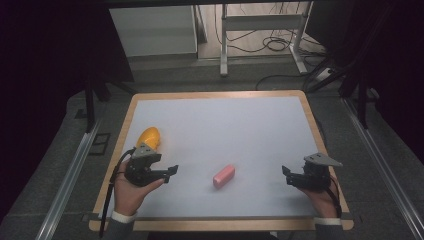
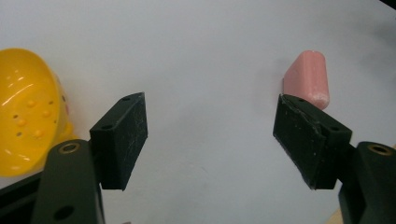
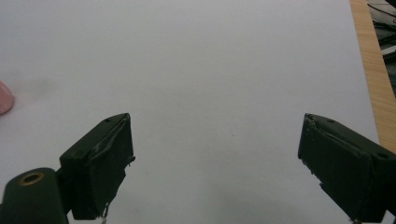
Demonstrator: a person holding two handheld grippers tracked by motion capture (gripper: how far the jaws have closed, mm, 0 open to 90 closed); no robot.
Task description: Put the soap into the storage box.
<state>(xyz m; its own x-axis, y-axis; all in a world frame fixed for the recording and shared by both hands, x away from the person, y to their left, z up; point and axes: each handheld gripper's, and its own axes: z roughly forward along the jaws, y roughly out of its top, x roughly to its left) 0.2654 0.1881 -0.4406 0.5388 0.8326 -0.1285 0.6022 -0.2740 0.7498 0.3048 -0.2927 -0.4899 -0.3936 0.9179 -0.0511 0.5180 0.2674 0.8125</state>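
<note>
Yellow plastic marks the far left: a perforated yellow plastic bowl (image 1: 149,136) sits on the white table mat (image 1: 240,125) just behind your left gripper (image 1: 172,172), and it shows again at the left edge of the left gripper view (image 2: 25,114). That gripper (image 2: 210,135) is spread wide, holding nothing, jaws pointing toward the table's middle. Next to the right lies the small pink soap-like block with rounded ends (image 1: 223,175), flat on the mat, between your two hands. Its long axis runs diagonally, near end toward the left gripper, far end up and to the right. In the left gripper view the block (image 2: 308,79) lies just beyond the right-hand jaw, off the centre line. Your right gripper (image 1: 287,176) is also wide apart and empty (image 3: 215,158); the block is a pink sliver at the left edge of its view (image 3: 4,98). Judgement: the left gripper is nearer, and its aim would need to shift rightward to straddle the block.
</note>
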